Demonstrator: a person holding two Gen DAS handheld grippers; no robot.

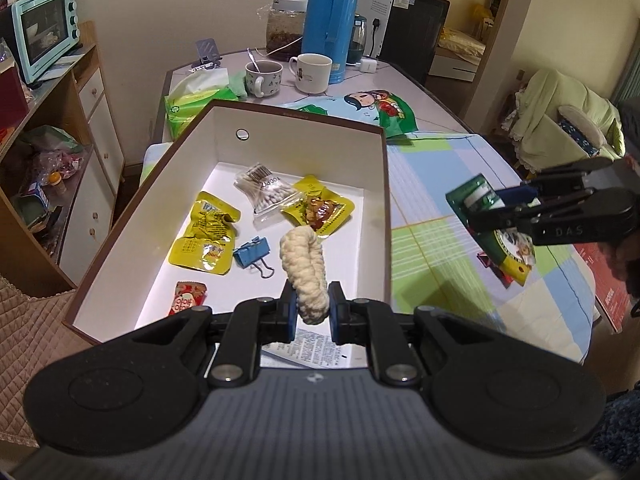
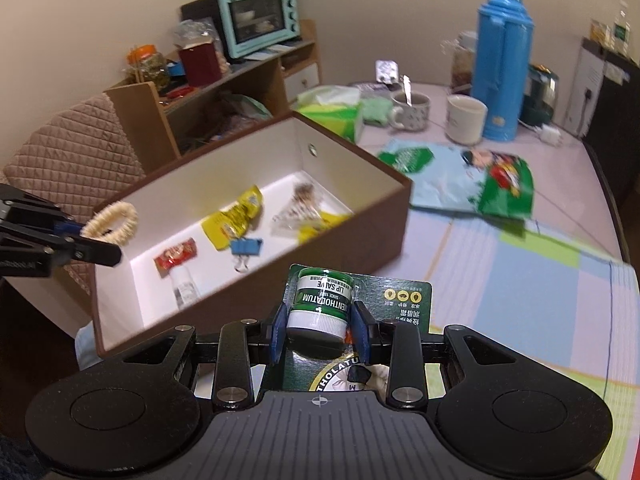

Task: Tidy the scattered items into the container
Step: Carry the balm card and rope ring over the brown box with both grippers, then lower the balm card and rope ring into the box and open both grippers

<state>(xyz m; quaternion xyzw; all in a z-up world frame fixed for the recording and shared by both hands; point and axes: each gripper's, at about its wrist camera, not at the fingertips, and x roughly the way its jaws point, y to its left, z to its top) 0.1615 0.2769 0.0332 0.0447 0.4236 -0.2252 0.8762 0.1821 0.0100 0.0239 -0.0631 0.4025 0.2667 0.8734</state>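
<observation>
Left wrist view: the left gripper (image 1: 313,307) is seen closed on a cream, fuzzy hair tie (image 1: 305,270), which is held above the near end of an open brown box (image 1: 184,136) with a white inside. On the box floor are seen two yellow snack packets (image 1: 204,236), a clear bag of cotton swabs (image 1: 266,192), a blue binder clip (image 1: 253,254), a small red packet (image 1: 188,298) and a printed sheet (image 1: 316,348) near the front wall. To the right, above a checked cloth (image 1: 440,240) on the table (image 1: 432,96), the right gripper (image 1: 486,206) is shown clamped on a green card pack (image 1: 470,196). Behind the box are seen a green tissue pack (image 1: 192,102), two mugs (image 1: 310,72) and a blue flask (image 1: 330,20). Right wrist view: the right gripper (image 2: 319,330) is seen closed on a small green lip-salve pot (image 2: 320,304), sealed to its green backing card (image 2: 400,300), held beside the near long wall of the box (image 2: 360,236) and outside it. At the left edge, the left gripper (image 2: 74,236) is seen holding the hair tie (image 2: 116,220) over the box's end. A green and blue snack bag (image 2: 480,184) lies flat on the table beyond the box.
</observation>
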